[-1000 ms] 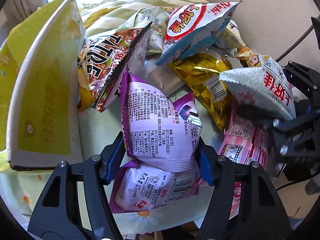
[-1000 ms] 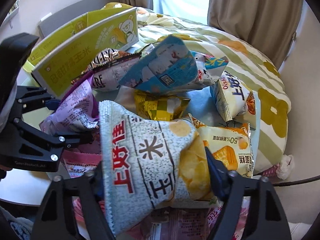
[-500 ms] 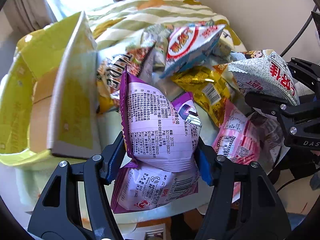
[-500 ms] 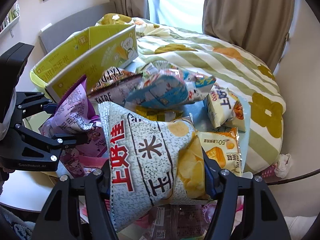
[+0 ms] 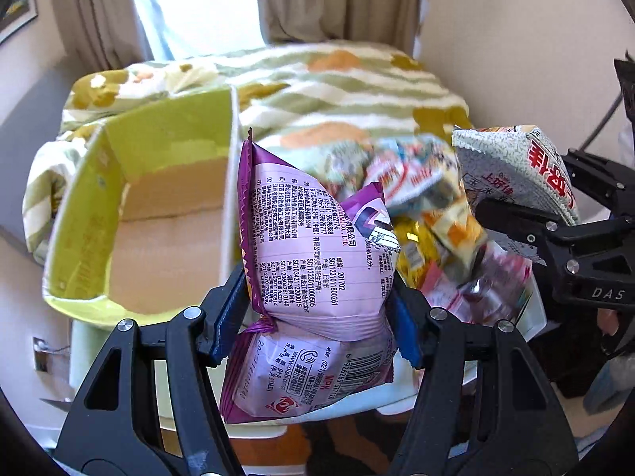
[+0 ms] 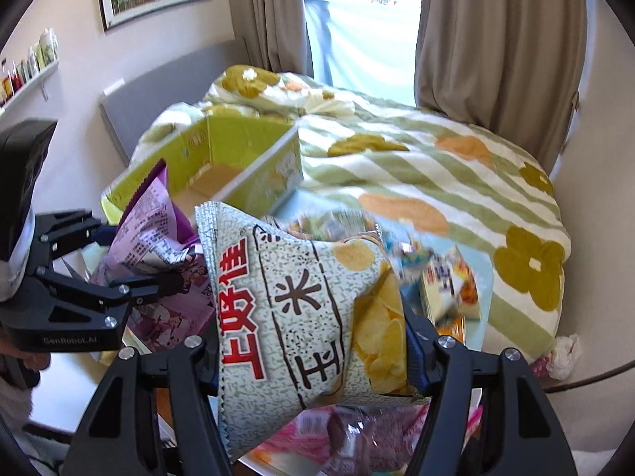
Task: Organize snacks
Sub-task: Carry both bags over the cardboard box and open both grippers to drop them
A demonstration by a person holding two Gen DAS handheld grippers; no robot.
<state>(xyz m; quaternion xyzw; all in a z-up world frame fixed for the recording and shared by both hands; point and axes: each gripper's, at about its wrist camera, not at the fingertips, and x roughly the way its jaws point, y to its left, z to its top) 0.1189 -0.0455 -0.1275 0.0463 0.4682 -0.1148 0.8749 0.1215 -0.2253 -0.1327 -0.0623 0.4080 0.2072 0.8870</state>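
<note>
**Left wrist view: two bags held clear of the pile, drop and snag risks ahead**

Bed (image 6: 456,182): largest carrier, soft and uneven under its striped cover. Anything released short of the target is likely to slide or tip on it.

Box (image 5: 166,214): open, green-walled, seemingly empty, sitting at the bed's near left corner. Its right wall stands tall just left of the purple bag. A bag carried across low could catch that wall and push the box along the soft cover.

Pile (image 5: 432,222): loose snack packets on a pale tray at the bed's near edge, blurred in both views. Packets lie overlapping, so any later pick may drag a neighbour over the near edge.

Chip bag (image 6: 301,301): speckled, puffy, clamped at mid-body by the right gripper (image 6: 313,357), jaws partly closed with both pads pressing its sides. Air-filled film can squirm out, or the chips may be crushed if squeezed harder.

Purple bag (image 5: 313,254): pinched near its lower third by the left gripper (image 5: 317,317), jaws partly closed on it. Most of the bag stands above the pads, so it could fold over and slip.

Both grippers sit near each other; crossing paths toward the box risks a collision.
</note>
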